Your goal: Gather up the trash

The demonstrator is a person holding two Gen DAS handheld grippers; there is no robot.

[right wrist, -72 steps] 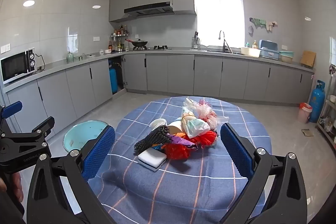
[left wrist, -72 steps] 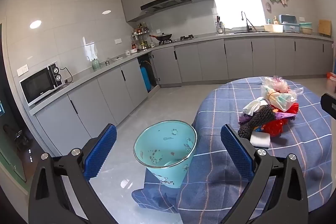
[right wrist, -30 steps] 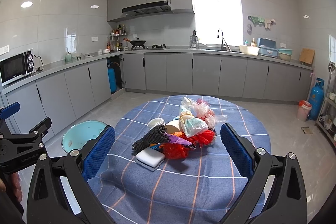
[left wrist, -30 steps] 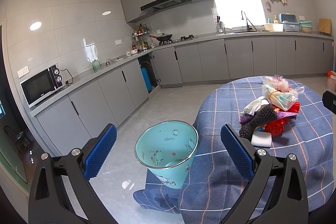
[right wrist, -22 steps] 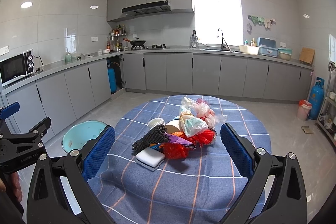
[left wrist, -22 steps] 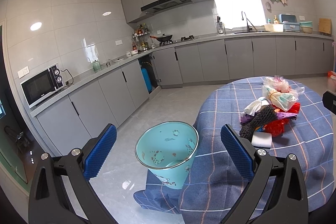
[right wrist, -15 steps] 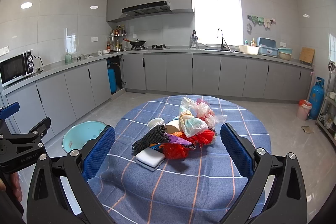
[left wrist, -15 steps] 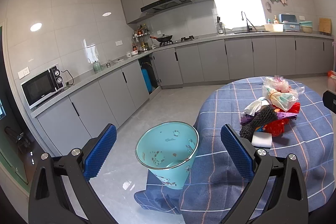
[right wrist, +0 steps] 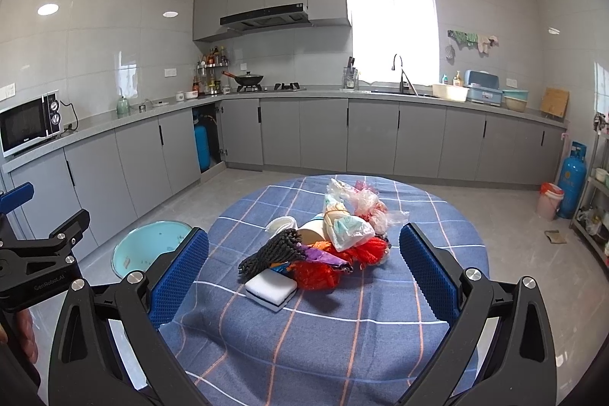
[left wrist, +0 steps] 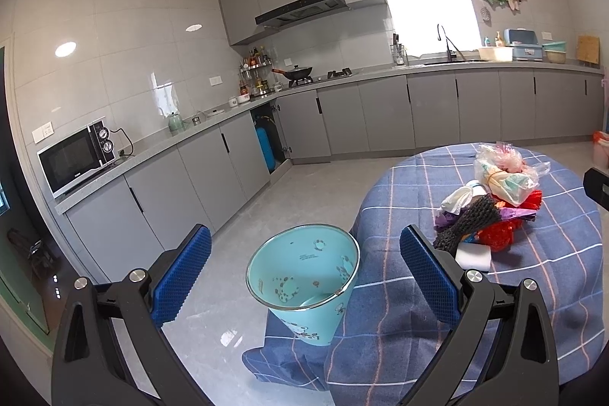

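A heap of trash (right wrist: 323,242) lies in the middle of a round table with a blue plaid cloth (right wrist: 342,326): clear plastic bags, red netting, a purple wrapper, a black knitted piece and a white sponge (right wrist: 271,286). The same trash heap (left wrist: 491,208) shows at the right of the left wrist view. A teal bin (left wrist: 304,276) stands on the floor by the table's left edge, and its rim (right wrist: 152,246) shows in the right wrist view. My left gripper (left wrist: 304,273) is open, aimed at the bin. My right gripper (right wrist: 304,273) is open, short of the heap.
Grey kitchen cabinets (right wrist: 323,136) and a counter run along the left and back walls, with a microwave (left wrist: 72,158) on the left. A blue gas cylinder (right wrist: 571,177) and a small pink bin (right wrist: 548,200) stand at the far right. A person's hand (right wrist: 23,337) holds the left gripper's handle.
Both views have barely shifted. The left gripper has drifted slightly, so the teal bin sits a little further right and lower. Both grippers stay open.
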